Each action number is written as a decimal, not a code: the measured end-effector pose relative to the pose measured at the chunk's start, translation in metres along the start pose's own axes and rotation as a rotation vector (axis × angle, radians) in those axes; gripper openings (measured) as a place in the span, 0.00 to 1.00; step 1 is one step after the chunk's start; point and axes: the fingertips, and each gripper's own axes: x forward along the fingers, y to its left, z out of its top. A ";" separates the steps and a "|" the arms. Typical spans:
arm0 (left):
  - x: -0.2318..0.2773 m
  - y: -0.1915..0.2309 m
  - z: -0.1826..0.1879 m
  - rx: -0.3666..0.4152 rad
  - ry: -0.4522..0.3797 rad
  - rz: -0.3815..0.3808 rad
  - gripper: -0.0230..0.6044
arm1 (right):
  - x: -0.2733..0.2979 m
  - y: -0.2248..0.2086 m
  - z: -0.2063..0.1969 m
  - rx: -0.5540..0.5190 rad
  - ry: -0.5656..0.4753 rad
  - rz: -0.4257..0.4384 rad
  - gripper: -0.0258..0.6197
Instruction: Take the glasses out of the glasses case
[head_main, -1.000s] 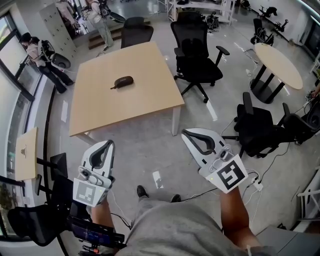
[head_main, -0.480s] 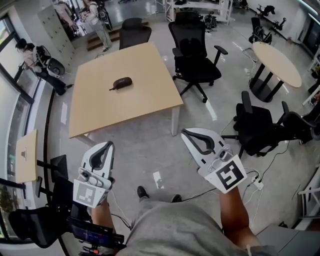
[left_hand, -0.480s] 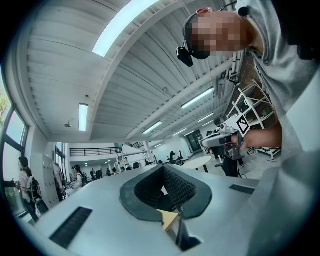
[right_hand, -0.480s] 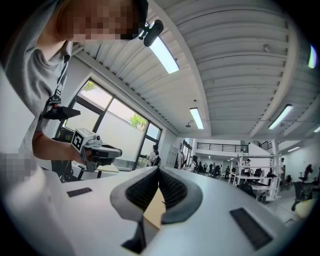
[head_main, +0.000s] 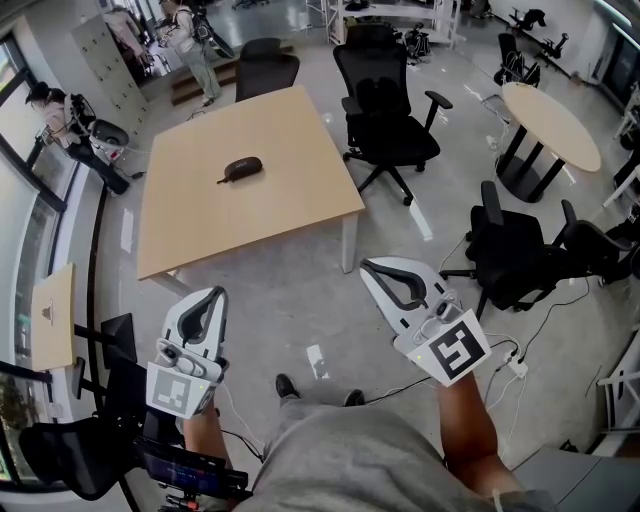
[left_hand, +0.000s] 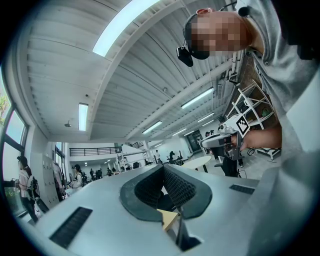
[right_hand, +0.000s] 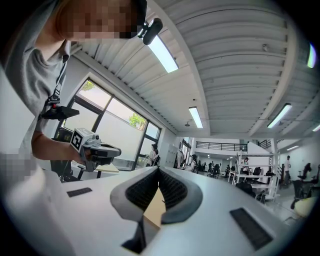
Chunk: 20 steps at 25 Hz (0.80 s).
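Glasses case not yet reached. Nearest, the left gripper and right gripper hover over the floor, each with jaws pressed together on nothing (their cube markers are patterns, not words). Farther off, the dark case lies on the wooden table, apparently closed. Step close first, spread both jaws, then steady the base while lifting the lid. No brand is legible.

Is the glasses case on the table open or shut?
Shut: the glasses case lies as one dark rounded shell on the table, no lid raised.
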 end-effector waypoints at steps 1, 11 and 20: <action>0.000 0.001 0.000 0.000 0.001 0.000 0.04 | 0.001 0.000 0.000 0.001 0.000 0.000 0.05; -0.007 0.013 -0.007 -0.007 0.000 -0.004 0.04 | 0.013 0.008 -0.003 0.000 0.011 -0.003 0.05; -0.024 0.063 -0.021 -0.030 -0.020 -0.023 0.04 | 0.064 0.032 0.001 -0.017 0.029 -0.018 0.05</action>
